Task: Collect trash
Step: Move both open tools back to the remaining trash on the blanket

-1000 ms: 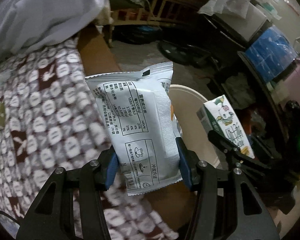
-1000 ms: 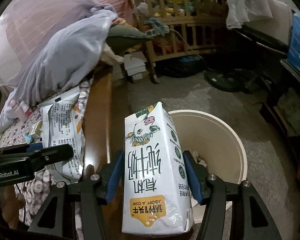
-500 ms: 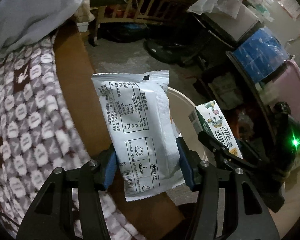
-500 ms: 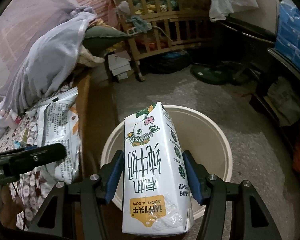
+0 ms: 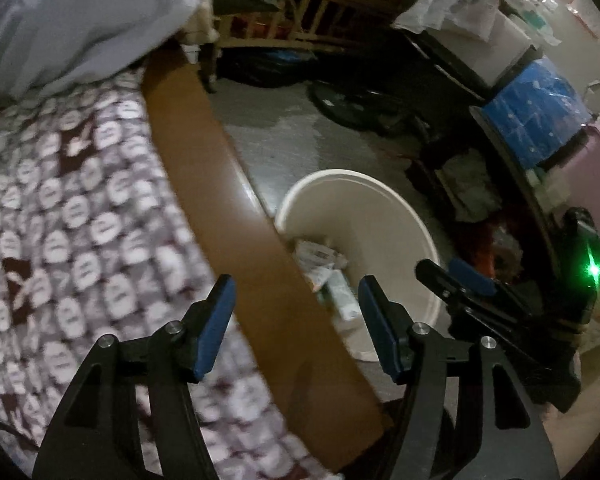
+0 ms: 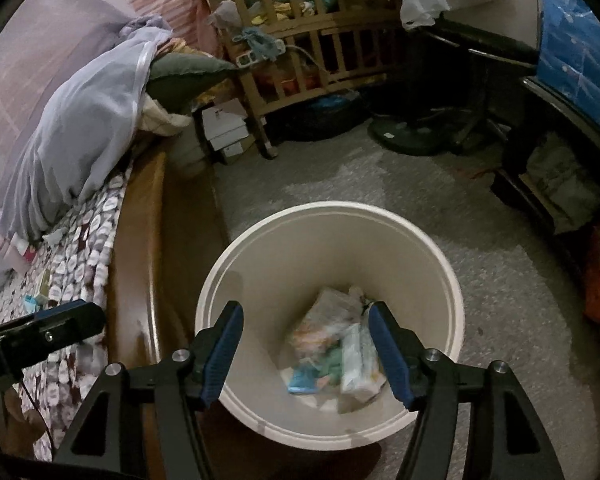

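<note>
both sets of tongs are empty and their jaws are opening. left gripper (image 5: 294, 320) hangs over the wooden bed rail (image 5: 236, 216), wide. right gripper (image 6: 304, 344) hangs over the cream bin (image 6: 440, 280), wide too, with wrappers and a carton (image 6: 360, 356) lying inside. judged step: drop finished. next calls for swinging back to the patterned bedspread (image 6: 80, 240) for more scraps.
</note>
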Action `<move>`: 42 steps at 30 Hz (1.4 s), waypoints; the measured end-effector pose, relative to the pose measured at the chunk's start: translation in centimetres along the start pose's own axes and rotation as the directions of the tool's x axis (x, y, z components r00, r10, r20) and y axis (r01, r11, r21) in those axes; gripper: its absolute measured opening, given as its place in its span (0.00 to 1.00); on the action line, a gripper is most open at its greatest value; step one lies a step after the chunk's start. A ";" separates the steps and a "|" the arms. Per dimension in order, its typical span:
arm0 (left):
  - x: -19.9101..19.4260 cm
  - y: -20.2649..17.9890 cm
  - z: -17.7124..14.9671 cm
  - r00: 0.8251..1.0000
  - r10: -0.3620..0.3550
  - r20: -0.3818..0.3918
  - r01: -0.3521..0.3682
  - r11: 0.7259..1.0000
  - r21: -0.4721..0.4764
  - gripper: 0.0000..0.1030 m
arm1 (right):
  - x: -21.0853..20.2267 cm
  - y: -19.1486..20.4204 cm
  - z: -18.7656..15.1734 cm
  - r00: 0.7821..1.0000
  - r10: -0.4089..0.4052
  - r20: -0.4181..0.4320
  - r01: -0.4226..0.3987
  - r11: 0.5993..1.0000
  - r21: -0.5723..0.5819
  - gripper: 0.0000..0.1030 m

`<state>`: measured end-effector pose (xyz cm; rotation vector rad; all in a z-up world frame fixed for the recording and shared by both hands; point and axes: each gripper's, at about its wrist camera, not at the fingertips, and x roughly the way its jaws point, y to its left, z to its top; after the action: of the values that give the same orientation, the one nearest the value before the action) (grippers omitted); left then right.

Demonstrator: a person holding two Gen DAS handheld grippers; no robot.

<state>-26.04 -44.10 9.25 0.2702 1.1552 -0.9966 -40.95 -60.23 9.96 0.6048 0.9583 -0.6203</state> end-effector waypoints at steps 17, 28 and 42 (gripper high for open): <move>-4.2 8.3 -3.0 0.978 0.209 0.024 -0.206 0.974 -0.095 0.61 | -0.1 8.3 -0.7 0.996 0.091 -0.024 -0.094 0.988 -0.127 0.61; -8.7 17.4 -5.6 0.949 0.316 0.002 -0.307 0.923 -0.230 0.61 | 1.5 18.3 -2.2 0.966 0.229 -0.119 -0.253 0.929 -0.269 0.62; -14.6 31.8 -10.5 0.885 0.461 -0.063 -0.443 0.792 -0.421 0.61 | 5.2 32.1 -4.9 0.889 0.363 -0.277 -0.450 0.804 -0.390 0.62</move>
<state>-8.96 -11.85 7.85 0.1601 1.1638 -0.3072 -18.52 -36.25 9.36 0.4395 1.0636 0.0575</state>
